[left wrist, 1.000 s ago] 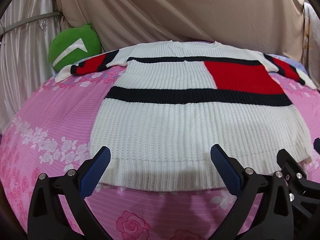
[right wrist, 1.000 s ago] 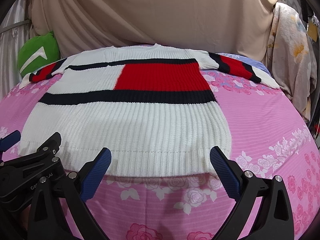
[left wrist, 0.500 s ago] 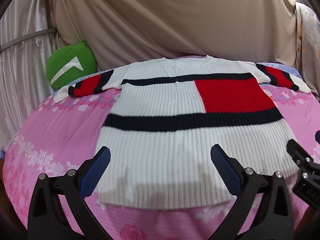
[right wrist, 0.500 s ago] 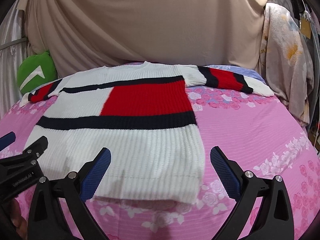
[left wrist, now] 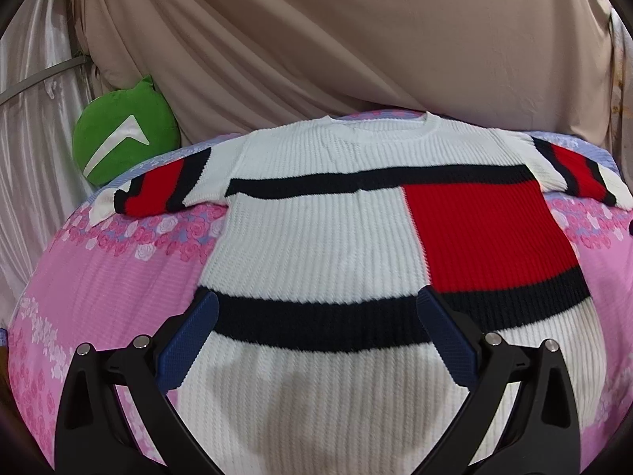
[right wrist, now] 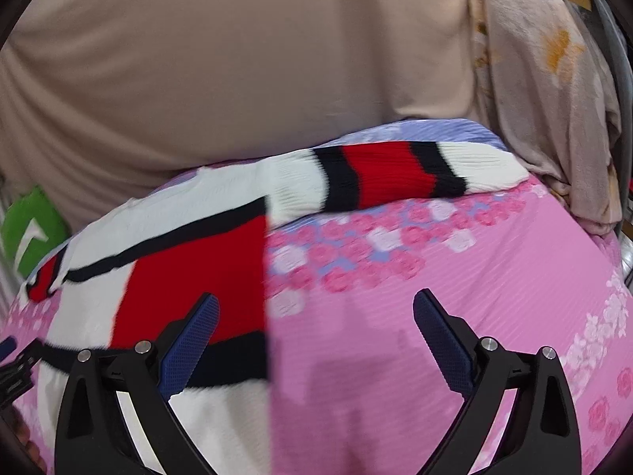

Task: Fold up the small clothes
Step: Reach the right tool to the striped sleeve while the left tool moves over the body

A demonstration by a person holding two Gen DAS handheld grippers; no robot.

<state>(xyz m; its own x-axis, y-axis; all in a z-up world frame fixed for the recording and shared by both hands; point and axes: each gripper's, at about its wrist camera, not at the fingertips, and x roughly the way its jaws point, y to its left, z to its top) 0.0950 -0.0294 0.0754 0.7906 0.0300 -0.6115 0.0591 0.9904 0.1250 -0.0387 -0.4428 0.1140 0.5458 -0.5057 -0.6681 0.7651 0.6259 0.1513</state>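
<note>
A white knit sweater [left wrist: 316,245] with navy bands and a red block lies flat on the pink bed, sleeves spread to both sides. My left gripper [left wrist: 316,340] hovers open over its lower body, above the navy band, holding nothing. In the right wrist view the sweater [right wrist: 190,269] fills the left half and its right sleeve [right wrist: 387,178] stretches across the back. My right gripper [right wrist: 316,340] is open over the sweater's right side edge and the bare sheet. That view is blurred.
A pink floral bedsheet [left wrist: 99,277] covers the bed. A green cushion [left wrist: 122,142] sits at the back left against a beige curtain [left wrist: 356,39]. A floral cloth [right wrist: 554,99] hangs at the right. The left gripper's black frame [right wrist: 16,368] shows at the left edge.
Both grippers have moved forward from the hem over the sweater. The right one has also swung to the right, toward the right sleeve. Both stay open.
</note>
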